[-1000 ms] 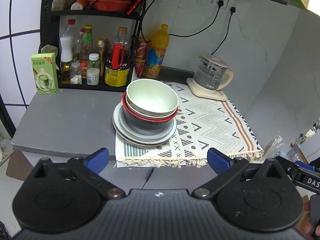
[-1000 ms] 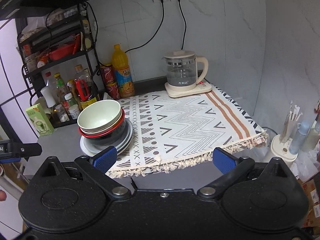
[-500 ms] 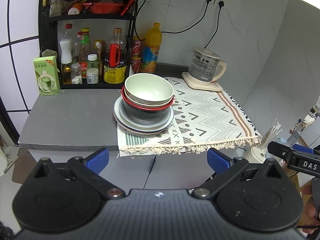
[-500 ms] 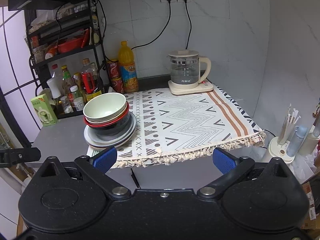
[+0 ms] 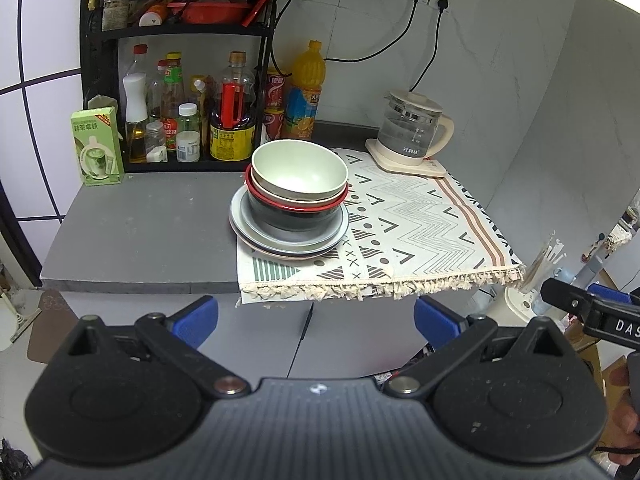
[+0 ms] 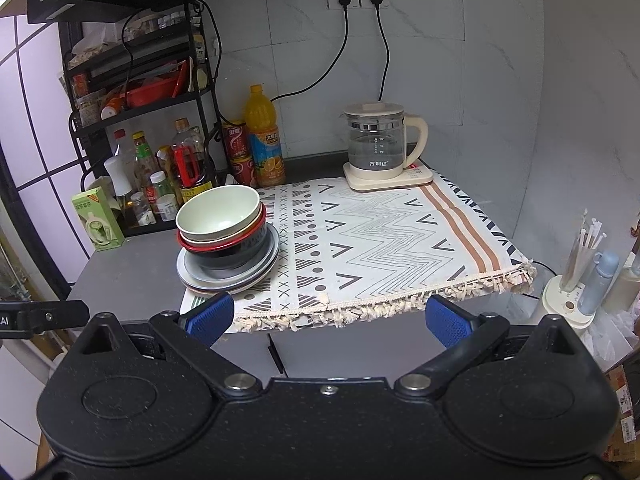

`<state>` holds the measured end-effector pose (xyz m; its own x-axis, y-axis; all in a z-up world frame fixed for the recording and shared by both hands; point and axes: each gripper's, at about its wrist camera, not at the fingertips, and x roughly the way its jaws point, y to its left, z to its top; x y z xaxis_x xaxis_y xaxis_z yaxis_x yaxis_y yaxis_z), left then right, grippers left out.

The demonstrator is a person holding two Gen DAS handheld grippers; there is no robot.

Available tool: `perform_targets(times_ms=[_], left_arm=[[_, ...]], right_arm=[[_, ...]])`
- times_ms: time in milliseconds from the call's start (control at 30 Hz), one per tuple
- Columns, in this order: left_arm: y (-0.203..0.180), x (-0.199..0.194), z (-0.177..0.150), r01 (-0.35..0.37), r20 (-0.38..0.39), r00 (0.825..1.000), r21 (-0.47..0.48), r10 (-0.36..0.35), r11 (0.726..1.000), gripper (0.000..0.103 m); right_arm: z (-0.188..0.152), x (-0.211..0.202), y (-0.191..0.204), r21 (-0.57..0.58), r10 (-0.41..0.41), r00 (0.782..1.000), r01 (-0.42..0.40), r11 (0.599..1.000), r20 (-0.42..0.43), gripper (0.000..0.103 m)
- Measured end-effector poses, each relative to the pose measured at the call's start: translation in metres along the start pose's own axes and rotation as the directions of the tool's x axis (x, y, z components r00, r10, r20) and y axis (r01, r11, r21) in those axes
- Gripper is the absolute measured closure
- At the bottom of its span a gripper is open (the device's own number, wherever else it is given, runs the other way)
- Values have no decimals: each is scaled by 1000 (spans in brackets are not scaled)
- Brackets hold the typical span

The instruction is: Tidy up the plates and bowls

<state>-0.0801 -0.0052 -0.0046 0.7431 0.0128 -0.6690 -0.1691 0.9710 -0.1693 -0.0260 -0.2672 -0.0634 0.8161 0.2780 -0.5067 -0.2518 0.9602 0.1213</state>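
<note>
A stack of dishes stands at the left edge of the patterned cloth (image 5: pixel 420 224): a pale green bowl (image 5: pixel 298 174) on top, nested in a red-rimmed dark bowl (image 5: pixel 296 214), on stacked grey plates (image 5: pixel 244 224). It also shows in the right wrist view, with the green bowl (image 6: pixel 218 214) above the plates (image 6: pixel 228 276). My left gripper (image 5: pixel 316 320) is open and empty, held off the counter's front edge. My right gripper (image 6: pixel 328 316) is open and empty, also in front of the counter.
A black rack (image 5: pixel 176 92) of bottles and a green carton (image 5: pixel 96 146) stand at the back left. An orange juice bottle (image 5: pixel 306 94) and a glass kettle (image 5: pixel 412 132) stand along the wall. A holder of sticks (image 6: pixel 576 272) stands right of the counter.
Both grippers have pulled back from the counter, so the dish stack looks smaller and farther. Both remain open. The dishes have not moved.
</note>
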Motion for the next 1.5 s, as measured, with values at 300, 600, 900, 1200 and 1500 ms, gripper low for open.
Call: perform_targets(times_ms=[300,600,900,1200,1500], left_arm=[[-3,1,2,0,7,1000,14,0,1000,0],[-3,4,6,-5,6,1000,0,5,1000,0],[-2,6,7,-8,3,1000,18,8,1000,0],[-2,6,11,-8,0,1000,38,8,999,0],[-1,3,12,-17,-1,1000,41,17,999,0]], right_arm=[[1,0,-1,-2,12,1000,-12,1000,5,0],[1,1,-4,9,3,1000,-3,1000,2,0],[1,3,-1,11,-5,1000,5,1000,-2,0],[2,4,0,10,-5,1000,6,1000,-7,0],[3,3,2,3,5,1000,-5,1000,0,0]])
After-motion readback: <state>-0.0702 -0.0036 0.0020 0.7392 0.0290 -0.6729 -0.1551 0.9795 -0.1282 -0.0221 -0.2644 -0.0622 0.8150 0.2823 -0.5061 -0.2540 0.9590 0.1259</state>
